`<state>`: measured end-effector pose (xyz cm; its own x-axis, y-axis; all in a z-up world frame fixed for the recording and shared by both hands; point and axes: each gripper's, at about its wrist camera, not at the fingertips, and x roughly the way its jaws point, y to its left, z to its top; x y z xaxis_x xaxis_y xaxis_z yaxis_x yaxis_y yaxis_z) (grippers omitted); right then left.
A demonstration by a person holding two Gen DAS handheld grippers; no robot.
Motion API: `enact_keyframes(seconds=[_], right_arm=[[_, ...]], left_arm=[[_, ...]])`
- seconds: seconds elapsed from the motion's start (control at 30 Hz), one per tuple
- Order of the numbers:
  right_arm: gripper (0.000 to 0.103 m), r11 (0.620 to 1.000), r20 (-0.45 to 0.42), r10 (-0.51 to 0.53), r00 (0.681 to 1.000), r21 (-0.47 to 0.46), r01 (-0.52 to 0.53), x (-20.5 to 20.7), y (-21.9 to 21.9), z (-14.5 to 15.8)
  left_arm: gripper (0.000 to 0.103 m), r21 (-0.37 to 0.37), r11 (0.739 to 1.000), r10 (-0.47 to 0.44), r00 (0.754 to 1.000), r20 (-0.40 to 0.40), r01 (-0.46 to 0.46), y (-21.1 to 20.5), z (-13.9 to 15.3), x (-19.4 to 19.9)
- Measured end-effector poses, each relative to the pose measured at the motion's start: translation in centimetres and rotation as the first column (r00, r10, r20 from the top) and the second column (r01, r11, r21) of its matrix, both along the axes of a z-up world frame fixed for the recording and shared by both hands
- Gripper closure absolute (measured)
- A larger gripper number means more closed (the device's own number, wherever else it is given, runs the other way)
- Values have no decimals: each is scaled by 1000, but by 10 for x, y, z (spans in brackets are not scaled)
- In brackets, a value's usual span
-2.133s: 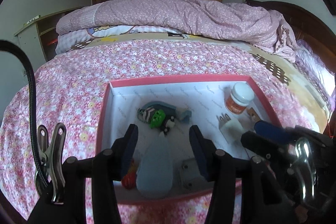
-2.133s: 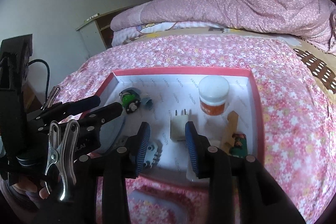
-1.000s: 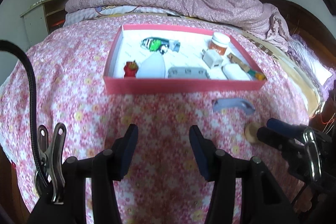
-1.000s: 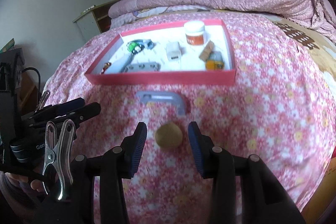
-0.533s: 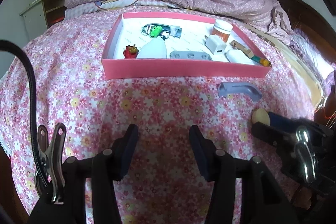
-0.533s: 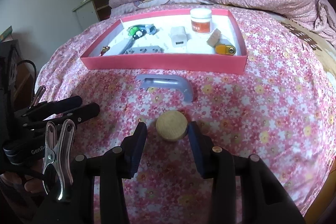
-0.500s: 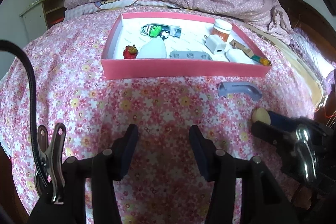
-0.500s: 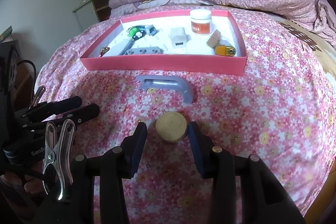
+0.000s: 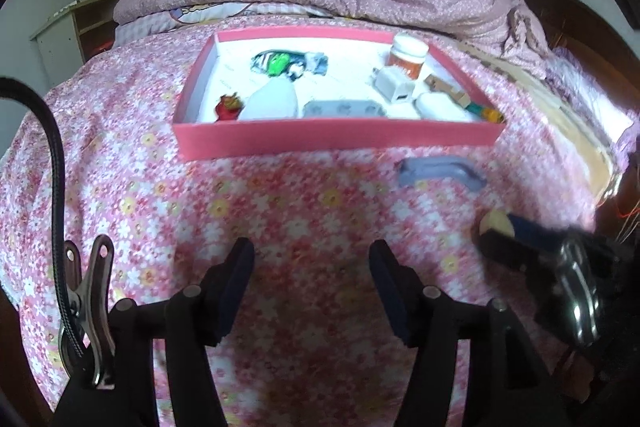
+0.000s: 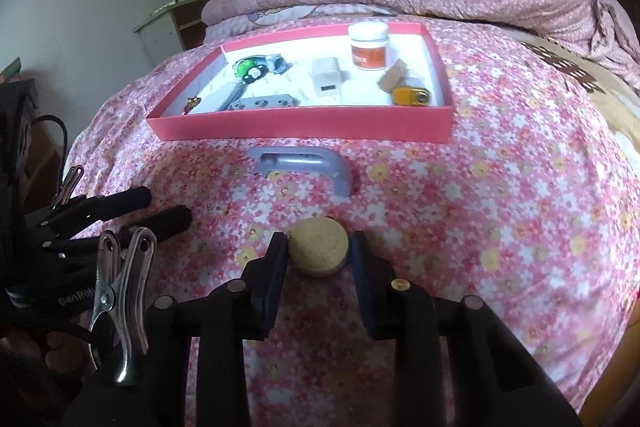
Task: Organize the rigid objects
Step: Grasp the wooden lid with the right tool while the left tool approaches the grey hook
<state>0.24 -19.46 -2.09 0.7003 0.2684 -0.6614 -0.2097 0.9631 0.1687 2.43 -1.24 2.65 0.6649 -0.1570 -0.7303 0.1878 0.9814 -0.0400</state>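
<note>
Closing since half a second ago, the right tool (image 10: 319, 247) now has its jaws against both sides of one round wooden knob (image 10: 319, 246), which sits on the bed near its front edge. Beside it, the left tool (image 9: 311, 273) hangs wide and empty. Beyond the knob lies one grey handle (image 10: 304, 167), then one pink tray (image 10: 304, 129) toward the bed's middle; roughly nine items crowd it, several overlapping and blurred.
</note>
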Motion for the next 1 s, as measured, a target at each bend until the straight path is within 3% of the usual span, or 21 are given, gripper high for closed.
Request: enact_keyframes(seconds=[0.27, 0.47, 0.6, 0.8, 1.0], right_arm=[[70, 991, 17, -92, 996, -95, 93, -32, -34, 0], [70, 993, 22, -98, 995, -57, 99, -40, -51, -8], [70, 995, 39, -92, 995, -46, 94, -42, -52, -11], [70, 996, 51, -86, 995, -19, 88, -46, -55, -13], [70, 996, 54, -86, 995, -13, 86, -47, -56, -13]], left_arm=[[34, -12, 992, -124, 992, 41, 124, -48, 18, 11], [26, 85, 968, -246, 963, 110, 237, -99, 21, 17], [26, 165, 961, -240, 964, 113, 220, -117, 12, 23], [26, 199, 961, -215, 972, 99, 192, -121, -4, 32], [26, 164, 971, -188, 978, 94, 171, -111, -5, 36]])
